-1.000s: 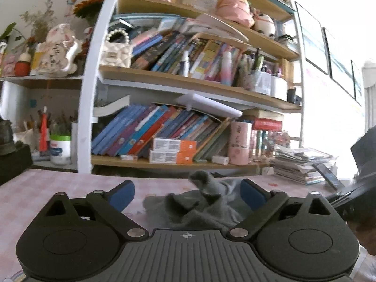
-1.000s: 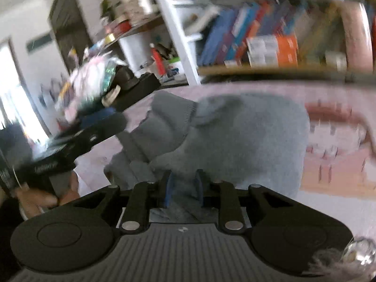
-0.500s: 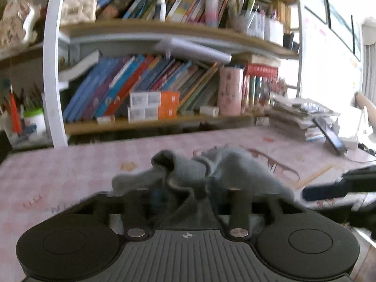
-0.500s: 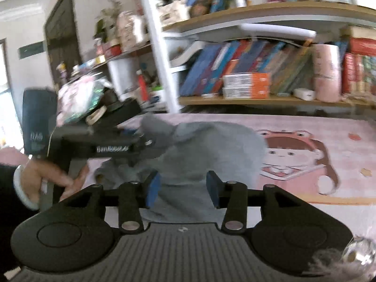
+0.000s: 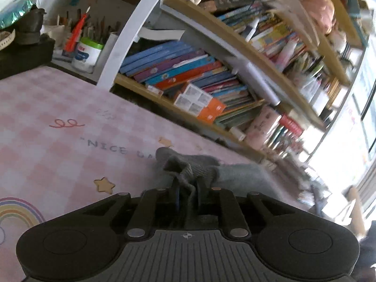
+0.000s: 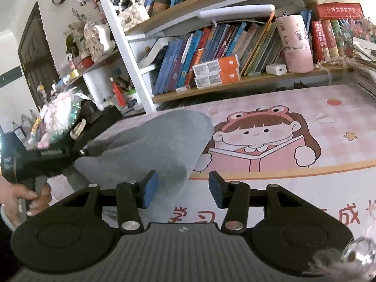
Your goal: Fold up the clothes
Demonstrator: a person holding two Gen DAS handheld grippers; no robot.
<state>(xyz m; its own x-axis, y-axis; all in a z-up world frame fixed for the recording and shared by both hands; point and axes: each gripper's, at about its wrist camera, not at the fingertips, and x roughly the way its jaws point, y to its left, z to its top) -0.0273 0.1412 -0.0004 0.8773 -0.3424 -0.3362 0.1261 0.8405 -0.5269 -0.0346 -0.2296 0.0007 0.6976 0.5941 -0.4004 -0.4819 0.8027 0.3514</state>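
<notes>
The grey garment (image 6: 150, 145) lies on the pink mat (image 6: 329, 141), to the left of the right gripper (image 6: 181, 189), whose jaws have just been opening and hold nothing. The left gripper (image 5: 186, 191) is nearer and pinches a bunched edge. The garment's long axis runs from this pinch away toward the bookshelf (image 6: 235, 80).

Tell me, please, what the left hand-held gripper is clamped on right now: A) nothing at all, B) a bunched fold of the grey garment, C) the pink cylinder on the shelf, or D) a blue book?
B: in the left wrist view the left hand-held gripper has its jaws nearly together, with a bunched fold of the grey garment pinched between them.
</notes>
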